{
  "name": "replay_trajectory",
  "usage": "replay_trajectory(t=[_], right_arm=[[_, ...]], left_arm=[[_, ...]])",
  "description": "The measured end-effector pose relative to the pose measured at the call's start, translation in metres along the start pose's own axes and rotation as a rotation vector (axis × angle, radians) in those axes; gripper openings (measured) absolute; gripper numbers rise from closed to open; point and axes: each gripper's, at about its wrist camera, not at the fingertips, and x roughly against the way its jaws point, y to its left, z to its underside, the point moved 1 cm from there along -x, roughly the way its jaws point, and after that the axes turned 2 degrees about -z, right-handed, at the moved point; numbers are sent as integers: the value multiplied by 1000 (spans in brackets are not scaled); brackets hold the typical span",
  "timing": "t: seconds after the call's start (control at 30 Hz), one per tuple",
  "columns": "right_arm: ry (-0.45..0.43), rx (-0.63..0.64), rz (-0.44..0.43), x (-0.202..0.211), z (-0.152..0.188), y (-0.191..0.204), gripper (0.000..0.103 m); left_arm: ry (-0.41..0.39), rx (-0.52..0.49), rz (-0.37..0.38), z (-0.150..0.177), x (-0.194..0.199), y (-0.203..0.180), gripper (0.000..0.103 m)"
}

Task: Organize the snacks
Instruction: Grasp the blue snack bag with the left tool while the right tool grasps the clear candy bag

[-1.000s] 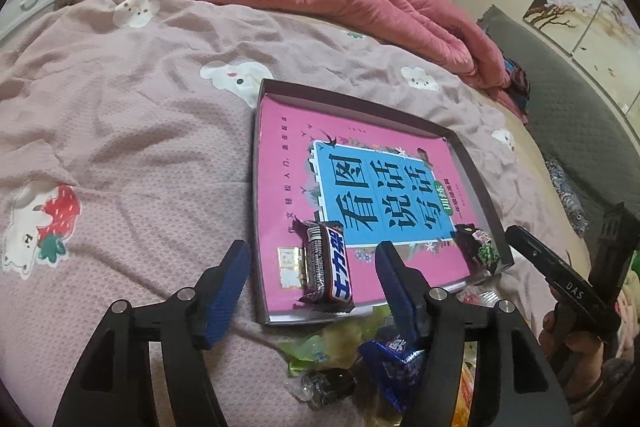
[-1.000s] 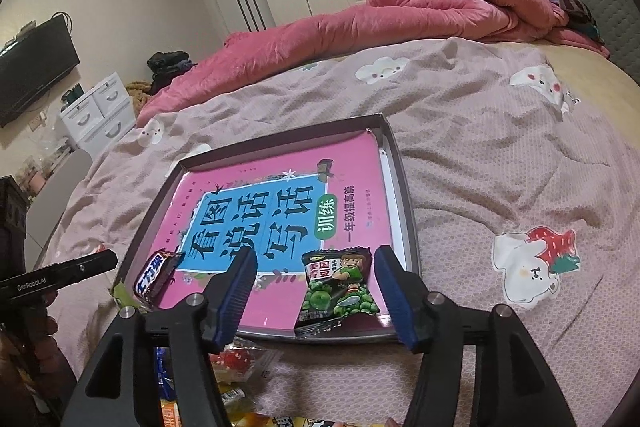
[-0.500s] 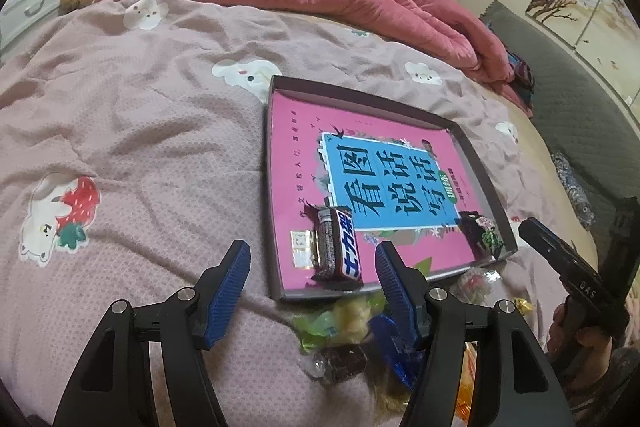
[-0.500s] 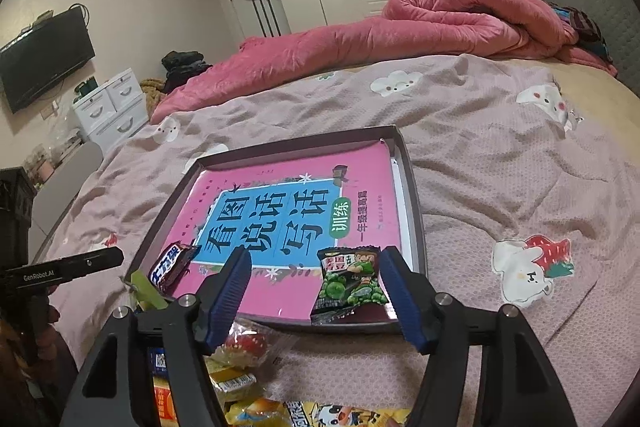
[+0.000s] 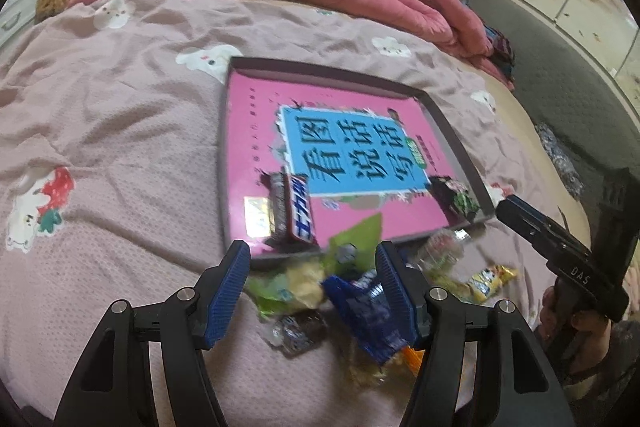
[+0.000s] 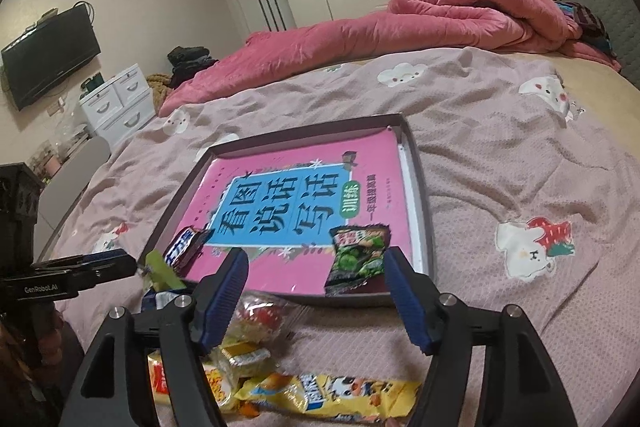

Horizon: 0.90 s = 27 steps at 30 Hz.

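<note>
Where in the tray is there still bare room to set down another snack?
The tray is mostly free: the whole far part of the pink book cover, beyond the chocolate bar at the near left corner and the green pea packet at the near right. Between those two is a gap. Crowded: the loose snack pile outside the near rim.

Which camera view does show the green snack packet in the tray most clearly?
The right wrist view: the green snack packet lies near and sharp. In the left wrist view it is small and blurred at the tray's corner.
</note>
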Motion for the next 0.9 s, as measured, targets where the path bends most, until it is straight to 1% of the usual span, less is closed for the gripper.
replay_trajectory(t=[0.13, 0.2, 0.43, 0.63, 0.9], right_arm=[[22, 13, -20, -1, 6, 8, 72], [30, 19, -27, -1, 8, 10, 73], [57, 21, -50, -2, 15, 16, 76], [73, 28, -49, -2, 19, 17, 76], [130, -12, -87, -13, 25, 13, 77]], left_arm=[[29, -12, 15, 6, -4, -8, 69], [45, -13, 31, 8, -6, -11, 74], [91, -15, 79, 16, -12, -20, 75], [134, 24, 121, 22, -20, -28, 75], [174, 42, 81, 24, -34, -40, 76]])
